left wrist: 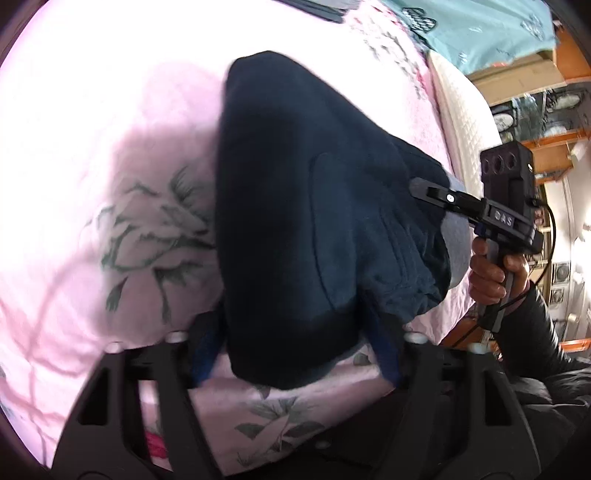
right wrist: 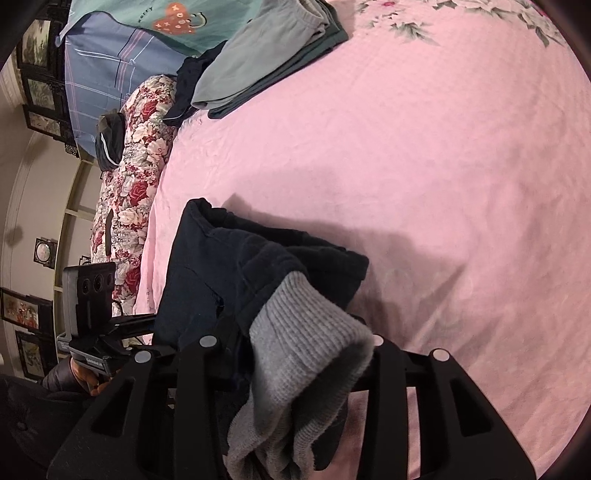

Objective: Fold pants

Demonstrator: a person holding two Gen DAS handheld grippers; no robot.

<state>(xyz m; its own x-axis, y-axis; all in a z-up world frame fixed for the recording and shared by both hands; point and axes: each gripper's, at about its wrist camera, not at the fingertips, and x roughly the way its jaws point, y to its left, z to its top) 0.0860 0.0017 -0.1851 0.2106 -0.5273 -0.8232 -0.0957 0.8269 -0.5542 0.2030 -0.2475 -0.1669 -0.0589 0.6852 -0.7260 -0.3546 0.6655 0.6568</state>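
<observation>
The pants [left wrist: 295, 221] were dark navy cloth, soft and matt with a fleecy nap, their cuff [right wrist: 310, 332] a grey ribbed knit. The bedsheet [right wrist: 443, 184] was pink cloth, matt and finely creased, printed with leaves. Both claws, left [left wrist: 295, 354] and right [right wrist: 295, 354], looked like matt black plastic with small dull metal pins. A rolled quilt [right wrist: 136, 177] was floral cloth. The folded clothes [right wrist: 266, 59] were smooth grey-green fabric

Dark navy pants [left wrist: 295, 221] with a grey ribbed cuff [right wrist: 306, 332], pink bedsheet [right wrist: 406, 147] printed with green-leaved flowers, red-and-white rose quilt [right wrist: 133, 177], teal pillow [left wrist: 480, 29], folded grey-green clothes [right wrist: 266, 55], black grippers
</observation>
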